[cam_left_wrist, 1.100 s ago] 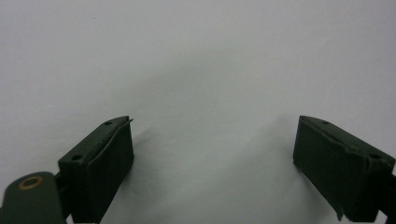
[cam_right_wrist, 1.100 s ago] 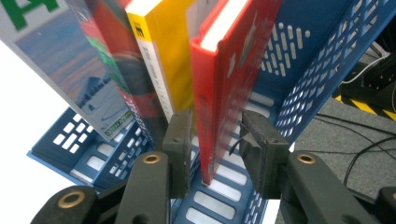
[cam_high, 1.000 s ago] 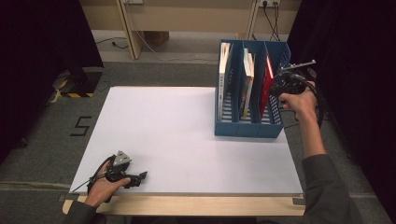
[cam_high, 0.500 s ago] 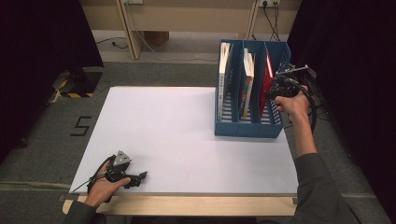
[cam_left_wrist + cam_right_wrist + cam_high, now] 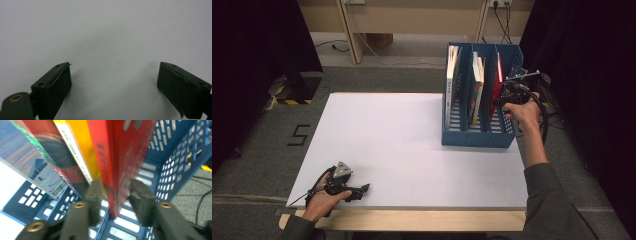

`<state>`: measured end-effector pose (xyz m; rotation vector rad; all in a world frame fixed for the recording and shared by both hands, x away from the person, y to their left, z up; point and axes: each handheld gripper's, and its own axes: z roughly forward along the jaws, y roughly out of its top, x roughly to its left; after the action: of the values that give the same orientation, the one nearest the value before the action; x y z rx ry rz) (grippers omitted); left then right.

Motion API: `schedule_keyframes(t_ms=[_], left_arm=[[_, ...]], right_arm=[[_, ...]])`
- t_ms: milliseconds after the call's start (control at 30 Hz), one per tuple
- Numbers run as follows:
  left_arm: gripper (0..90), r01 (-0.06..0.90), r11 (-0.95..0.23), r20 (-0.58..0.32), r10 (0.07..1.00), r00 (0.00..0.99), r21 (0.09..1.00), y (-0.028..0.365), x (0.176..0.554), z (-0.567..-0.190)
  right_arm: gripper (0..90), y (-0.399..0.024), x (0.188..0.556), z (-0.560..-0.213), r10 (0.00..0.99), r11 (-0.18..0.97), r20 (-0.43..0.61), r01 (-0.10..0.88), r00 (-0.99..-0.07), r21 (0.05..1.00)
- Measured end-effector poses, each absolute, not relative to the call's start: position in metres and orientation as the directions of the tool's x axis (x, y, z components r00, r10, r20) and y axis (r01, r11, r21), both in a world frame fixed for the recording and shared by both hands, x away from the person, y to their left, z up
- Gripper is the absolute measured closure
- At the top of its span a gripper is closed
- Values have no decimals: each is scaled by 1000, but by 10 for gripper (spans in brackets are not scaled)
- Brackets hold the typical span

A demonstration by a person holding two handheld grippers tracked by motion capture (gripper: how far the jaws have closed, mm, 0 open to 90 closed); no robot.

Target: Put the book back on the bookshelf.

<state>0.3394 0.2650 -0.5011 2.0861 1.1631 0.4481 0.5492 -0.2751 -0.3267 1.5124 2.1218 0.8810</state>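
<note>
Between the two black jaws of the right gripper (image 5: 115, 195) stands the lower edge of a red book (image 5: 120, 157), upright in the rightmost compartment of the blue file rack (image 5: 175, 160). The jaws have just been opening, and in the right gripper view a sliver of space shows on each side of the red cover, so the pads seem to flank the book rather than squeeze it, though blur at the tips makes this hard to judge. Just beside the left jaw in that view, a yellow-spined book (image 5: 77, 150) leans against the red one, and farther out on that side a book with a colourful cover (image 5: 32, 162) slants over the slotted blue floor. Beyond the right jaw rises the perforated outer wall of the rack.

In the high view the right gripper (image 5: 512, 89) hangs over the rack's (image 5: 477, 137) far-right slot, the red book (image 5: 498, 80) directly under it, the person's right hand (image 5: 524, 112) behind it. Two slots away from it stands a white-spined book (image 5: 452, 75).

The left gripper (image 5: 354, 189) rests in the left hand (image 5: 319, 200) on the near edge of the white table (image 5: 402, 150), well apart from the rack. Its jaws are spread wide over bare white surface (image 5: 110, 37) with nothing between them.
</note>
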Motion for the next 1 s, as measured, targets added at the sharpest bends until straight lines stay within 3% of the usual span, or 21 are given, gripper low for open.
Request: schedule_keyframes(t_ms=[167,333,767,1000], left_arm=[[113,601,-355,-34,842,539,716,265,339,-501],[111,598,-357,-33,840,541,717,266,339,-501],[108,594,-357,-33,838,545,721,266,339,-502],[108,592,-356,-33,838,545,723,266,339,-502]], right_arm=[[413,-275,536,-327,947,199,47,696,-318,690],[327,-274,519,-328,947,194,45,679,-317,708],[164,-253,473,-360,916,181,125,668,-382,722],[165,-238,452,-380,908,217,91,646,-408,731]])
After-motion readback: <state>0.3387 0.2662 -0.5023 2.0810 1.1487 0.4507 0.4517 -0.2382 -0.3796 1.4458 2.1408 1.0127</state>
